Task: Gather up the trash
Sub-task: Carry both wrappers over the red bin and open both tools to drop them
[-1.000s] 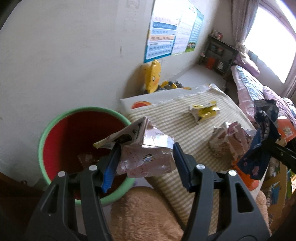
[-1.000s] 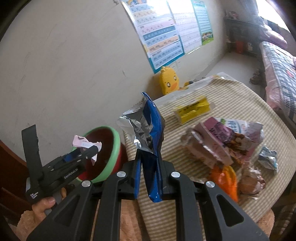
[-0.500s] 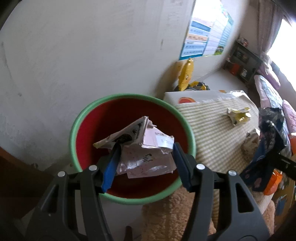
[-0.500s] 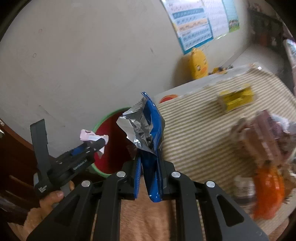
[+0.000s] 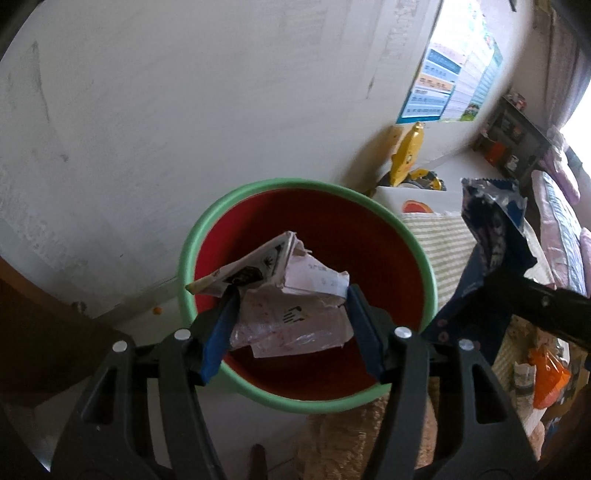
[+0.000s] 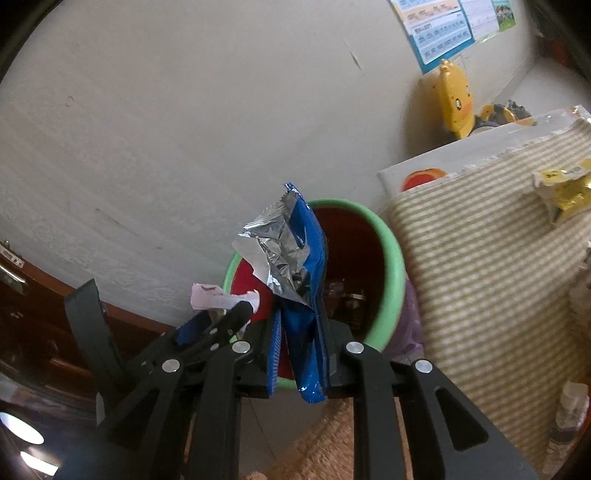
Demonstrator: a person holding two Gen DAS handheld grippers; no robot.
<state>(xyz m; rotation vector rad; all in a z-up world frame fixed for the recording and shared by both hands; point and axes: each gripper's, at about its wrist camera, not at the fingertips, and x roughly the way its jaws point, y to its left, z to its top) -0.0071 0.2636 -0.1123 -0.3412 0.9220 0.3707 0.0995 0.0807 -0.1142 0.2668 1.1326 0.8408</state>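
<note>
Swung off the striped surface (image 6: 480, 258) since a second ago and onto the bin (image 5: 306, 184), now filling the middle of the left wrist view rather than sitting at lower left.

Clenched in the left gripper (image 5: 291, 295): a crumpled wad of pink paper (image 5: 295, 317), creased and torn at the edges, with a flattened card flap sticking out to the upper left. Hanging over the bin's mouth, centre frame. Black printed marks on it, too small to read.

Between the jaws of the right gripper (image 6: 299, 314): a blue wrapper (image 6: 310, 251), glossy outside, wrinkled silver foil inside, serrated top edge, standing upright in front of the bin's near rim. Jaws just been opening; cannot tell whether still pinching it.

Round bin, smooth plastic, red inside with a pale green rim.

At right in the right wrist view: ribbed beige-and-white cloth on the surface, with a crumpled yellow wrapper (image 6: 565, 188), lettering illegible. At upper right: a yellow duck toy (image 6: 454, 99) and a wall poster (image 6: 443, 29) with blue and orange rows, text unreadable.
</note>
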